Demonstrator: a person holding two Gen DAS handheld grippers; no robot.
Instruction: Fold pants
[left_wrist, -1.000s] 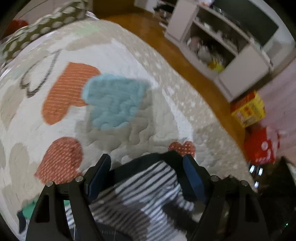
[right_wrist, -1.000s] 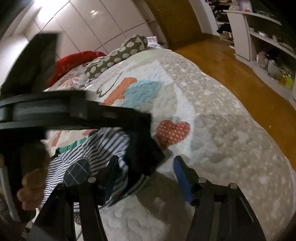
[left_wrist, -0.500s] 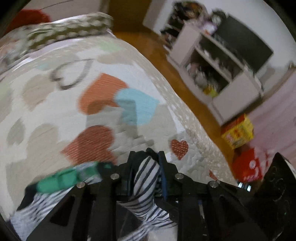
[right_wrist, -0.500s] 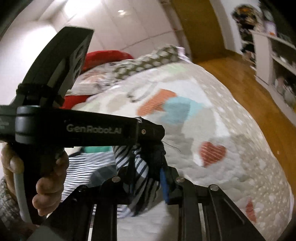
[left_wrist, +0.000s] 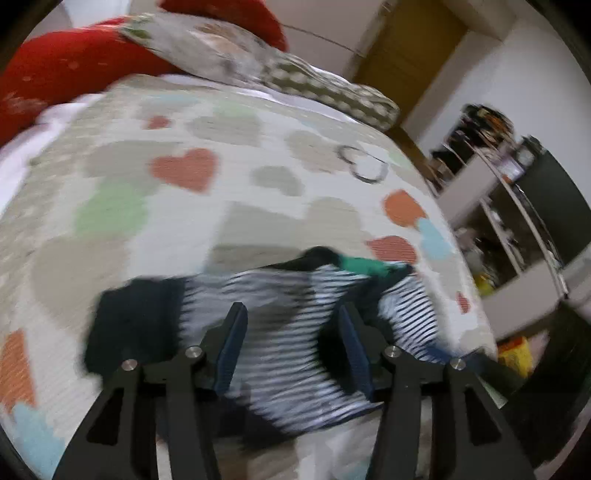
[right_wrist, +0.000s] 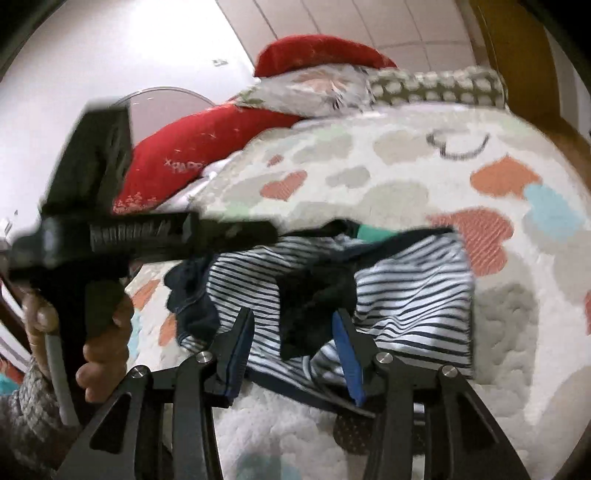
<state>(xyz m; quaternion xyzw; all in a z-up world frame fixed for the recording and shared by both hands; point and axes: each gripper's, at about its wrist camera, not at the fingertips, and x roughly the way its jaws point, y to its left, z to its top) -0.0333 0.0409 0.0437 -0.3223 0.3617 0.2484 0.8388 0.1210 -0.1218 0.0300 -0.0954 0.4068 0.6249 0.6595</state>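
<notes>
The pants (left_wrist: 291, 325) are navy-and-white striped with dark cuffs and a green waistband (left_wrist: 364, 266). They lie folded over on the heart-patterned quilt (left_wrist: 184, 206). My left gripper (left_wrist: 291, 332) is open just above the striped cloth, holding nothing. In the right wrist view the pants (right_wrist: 406, 295) lie in a doubled heap with a dark cuff (right_wrist: 314, 306) on top. My right gripper (right_wrist: 291, 332) is open over the near edge, empty. The left gripper's body (right_wrist: 129, 240) and the hand holding it show at the left.
Red pillows (right_wrist: 207, 147) and a dotted bolster (right_wrist: 436, 88) lie at the head of the bed. A white shelf unit (left_wrist: 517, 229) and wooden floor lie beyond the bed's right edge. A yellow box (left_wrist: 515, 354) sits on the floor.
Both grippers were shut on the pants' end half a second ago; they carried it toward the head of the bed, opened, and the cloth now lies folded on the quilt.
</notes>
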